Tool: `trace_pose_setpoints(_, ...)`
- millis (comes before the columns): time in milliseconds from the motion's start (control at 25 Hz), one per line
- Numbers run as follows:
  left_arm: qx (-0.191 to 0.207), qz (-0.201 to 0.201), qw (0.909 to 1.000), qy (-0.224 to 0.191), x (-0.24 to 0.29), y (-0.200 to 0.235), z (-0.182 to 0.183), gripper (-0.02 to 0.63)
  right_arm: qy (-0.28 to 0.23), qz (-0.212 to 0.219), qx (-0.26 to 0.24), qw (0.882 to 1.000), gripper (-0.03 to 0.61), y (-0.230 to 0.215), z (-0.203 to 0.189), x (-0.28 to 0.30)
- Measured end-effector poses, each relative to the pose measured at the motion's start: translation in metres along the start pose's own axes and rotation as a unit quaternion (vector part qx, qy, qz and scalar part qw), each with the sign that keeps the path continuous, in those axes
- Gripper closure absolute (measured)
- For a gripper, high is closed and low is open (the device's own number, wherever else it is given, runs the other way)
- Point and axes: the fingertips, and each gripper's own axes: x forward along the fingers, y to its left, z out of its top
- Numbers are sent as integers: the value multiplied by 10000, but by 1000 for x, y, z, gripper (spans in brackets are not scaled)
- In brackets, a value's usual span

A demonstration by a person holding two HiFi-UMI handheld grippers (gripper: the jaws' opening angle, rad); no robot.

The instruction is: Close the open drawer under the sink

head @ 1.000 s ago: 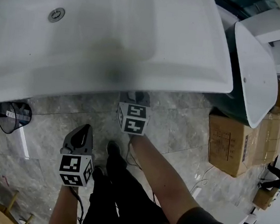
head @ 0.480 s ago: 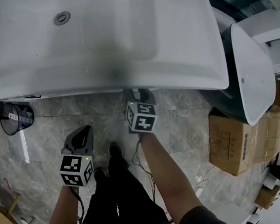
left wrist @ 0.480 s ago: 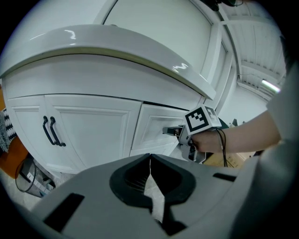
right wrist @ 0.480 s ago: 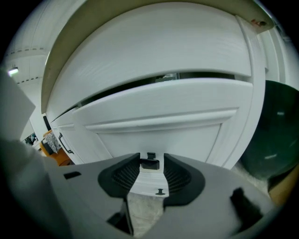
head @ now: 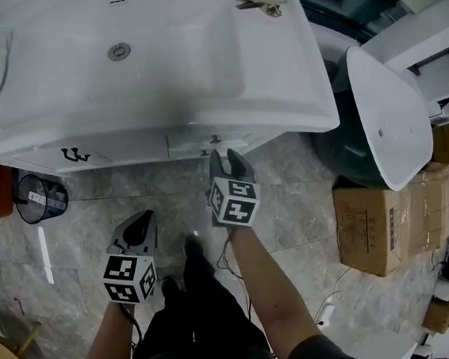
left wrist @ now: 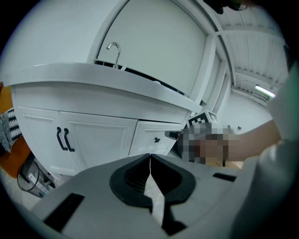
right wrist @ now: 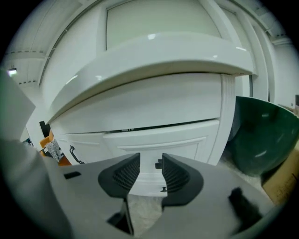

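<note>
Right gripper view: drawer (right wrist: 187, 144) under sink (right wrist: 154, 58) straight ahead of right tool (right wrist: 151, 163), jaws slightly apart, nothing held; left tool (left wrist: 150, 161) farther from sink, jaws together.

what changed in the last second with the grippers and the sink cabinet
The right gripper has come out from under the sink rim and now shows whole, jaws apart and holding nothing, just short of the drawer. The head view has pulled back as well, bringing the cabinet front into sight. The left gripper stayed low, shut and empty.
</note>
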Motion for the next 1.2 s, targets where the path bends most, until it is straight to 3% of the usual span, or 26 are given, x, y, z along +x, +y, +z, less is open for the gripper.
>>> trace_pose_setpoints(280, -30, -152, 9997, -190, -65, -18, 0, 598, -244, 102, 118, 9996, 433, 37, 7, -87)
trace_pose_setpoints(520, 180, -355, 9985, -382, -126, -36, 6, 598, -482, 61, 494, 9976, 488, 48, 16, -172)
trace_pose_setpoints(800, 355, -604, 9965, -450, -175, -64, 0, 598, -609, 60, 321, 9976, 521, 70, 17, -264)
trace_pose_setpoints(1200, 553, -701, 9943, -589, -212, -109, 2, 598, -825, 362, 174, 9958, 538, 81, 21, -338)
